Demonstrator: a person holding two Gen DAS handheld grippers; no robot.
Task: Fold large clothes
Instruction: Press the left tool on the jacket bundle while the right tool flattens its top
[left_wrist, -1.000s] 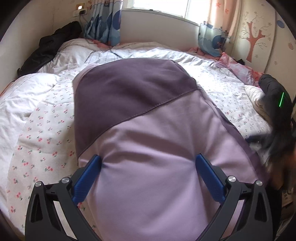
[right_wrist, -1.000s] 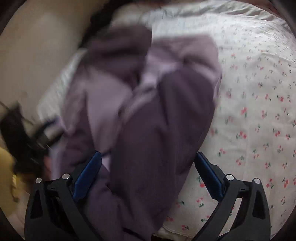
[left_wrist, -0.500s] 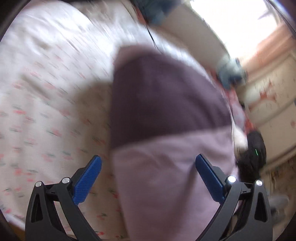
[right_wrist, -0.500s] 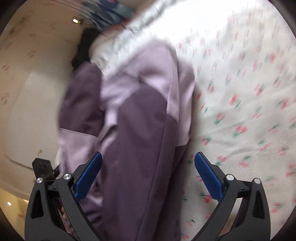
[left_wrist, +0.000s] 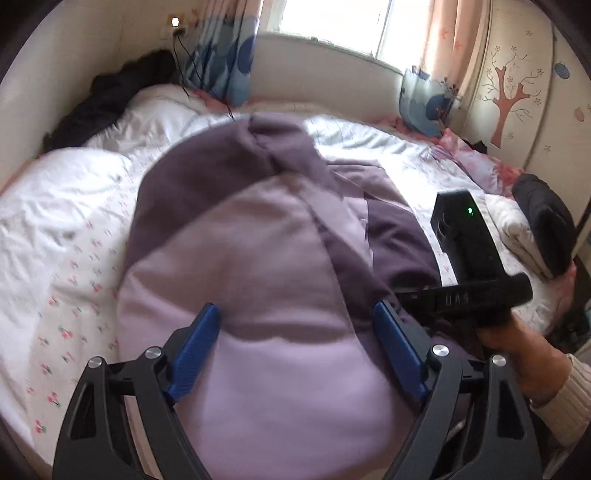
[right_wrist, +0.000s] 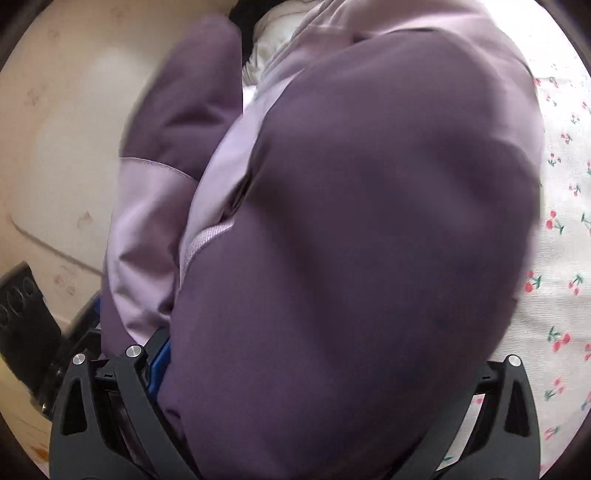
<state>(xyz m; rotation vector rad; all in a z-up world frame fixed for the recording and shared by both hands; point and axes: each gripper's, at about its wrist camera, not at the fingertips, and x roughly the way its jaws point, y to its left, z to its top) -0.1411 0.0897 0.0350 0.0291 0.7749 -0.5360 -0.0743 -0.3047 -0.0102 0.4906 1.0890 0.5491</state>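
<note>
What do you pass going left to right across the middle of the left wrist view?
White quilt → purple garment → right hand-held gripper → folded pile with a dark item on top.

left gripper (left_wrist: 295, 354): tilted downward, blue fingers (left_wrist: 195, 347) spread wide and closing, purple cloth lying between them, pads not pressing on it. right gripper (left_wrist: 476, 295): seen from the left wrist view just beyond the right-side finger, black body with a green light, gripped by a hand (left_wrist: 517, 350) in a cream ribbed cuff. in its own view its fingers (right_wrist: 160, 363) are mostly buried under cloth; their spacing cannot be judged.
</note>
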